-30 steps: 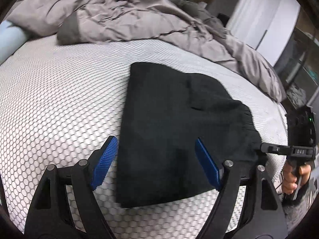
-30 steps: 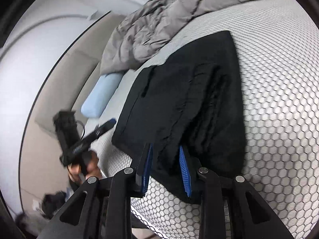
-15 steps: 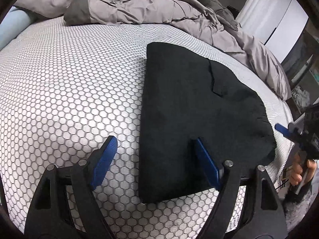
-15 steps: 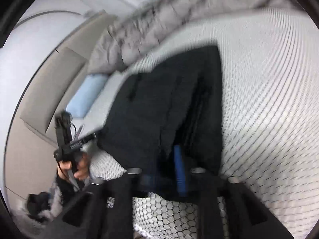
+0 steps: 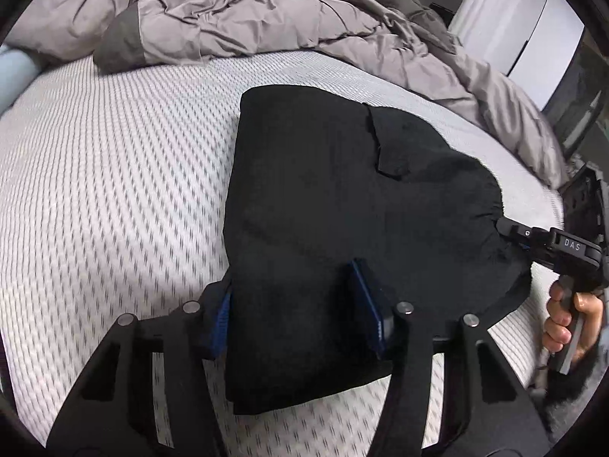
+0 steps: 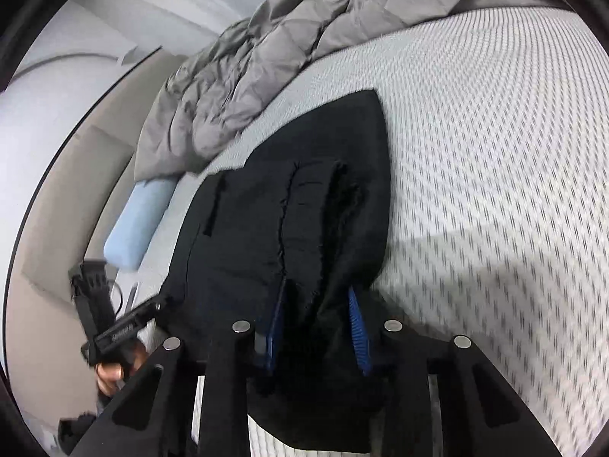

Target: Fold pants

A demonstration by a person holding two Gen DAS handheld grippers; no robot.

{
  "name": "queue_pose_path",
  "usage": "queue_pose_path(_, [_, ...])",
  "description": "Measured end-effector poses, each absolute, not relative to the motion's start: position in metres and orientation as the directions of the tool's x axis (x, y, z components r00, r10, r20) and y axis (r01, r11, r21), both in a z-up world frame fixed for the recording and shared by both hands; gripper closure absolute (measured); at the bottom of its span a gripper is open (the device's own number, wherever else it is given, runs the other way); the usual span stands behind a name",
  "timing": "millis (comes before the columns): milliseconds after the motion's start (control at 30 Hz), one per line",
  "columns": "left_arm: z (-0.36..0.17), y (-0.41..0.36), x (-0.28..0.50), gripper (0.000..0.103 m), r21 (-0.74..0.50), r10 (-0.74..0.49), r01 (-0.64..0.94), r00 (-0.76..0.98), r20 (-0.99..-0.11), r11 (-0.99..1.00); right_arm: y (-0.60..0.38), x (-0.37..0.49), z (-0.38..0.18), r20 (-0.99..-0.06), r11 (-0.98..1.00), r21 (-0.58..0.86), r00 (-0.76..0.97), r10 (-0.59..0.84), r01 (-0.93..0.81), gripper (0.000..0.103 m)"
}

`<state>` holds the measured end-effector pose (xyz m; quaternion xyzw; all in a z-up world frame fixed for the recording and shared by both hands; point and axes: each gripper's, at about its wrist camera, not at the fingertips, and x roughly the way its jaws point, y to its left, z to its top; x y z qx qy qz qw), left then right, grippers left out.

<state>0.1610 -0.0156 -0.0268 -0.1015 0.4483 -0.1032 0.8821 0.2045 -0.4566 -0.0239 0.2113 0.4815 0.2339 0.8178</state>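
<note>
The black pants (image 5: 342, 205) lie folded into a thick bundle on the white hexagon-patterned mattress (image 5: 114, 175). My left gripper (image 5: 300, 316) straddles the bundle's near corner, with blue pads on both sides of the cloth and the jaws narrowed onto it. My right gripper (image 6: 316, 327) straddles the bunched waistband end of the pants (image 6: 289, 236), with cloth filling the gap between its blue pads. The right gripper also shows at the bundle's right edge in the left wrist view (image 5: 552, 243). The left gripper shows at the lower left of the right wrist view (image 6: 125, 327).
A crumpled grey duvet (image 5: 266, 15) lies along the far side of the bed. A light blue pillow (image 6: 139, 221) sits by the beige headboard (image 6: 57, 198). A white wardrobe (image 5: 533, 38) stands beyond the bed's right edge.
The left jaws narrowed from wide open onto the bundle's near corner. The right gripper swung through a blur, opened a little and pushed further onto the waistband end.
</note>
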Motion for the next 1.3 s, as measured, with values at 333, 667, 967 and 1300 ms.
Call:
queue_pose_path(333, [-0.015, -0.022, 0.133, 0.039, -0.11, -0.133, 0.076, 0.656, -0.743, 0.991, -0.461, 0.183, -0.017, -0.79, 0.903, 0.337, 0.441, 0.425, -0.266, 0.036])
queue_pose_path(667, [0.039, -0.006, 0.043, 0.001, -0.095, -0.075, 0.026, 0.827, -0.557, 0.995, -0.47, 0.094, 0.025, -0.642, 0.924, 0.175, 0.672, 0.37, -0.341, 0.0])
queue_pose_path(967, [0.039, -0.012, 0.038, 0.001, -0.145, -0.11, 0.039, 0.842, -0.528, 0.989, -0.454, 0.071, 0.038, -0.518, 0.913, 0.142, 0.757, 0.398, -0.383, 0.0])
queue_pose_path(1300, [0.044, -0.021, 0.037, 0.001, -0.116, -0.117, 0.068, 0.86, -0.496, 0.991, -0.437, 0.072, 0.046, -0.486, 0.901, 0.123, 0.766, 0.42, -0.416, 0.0])
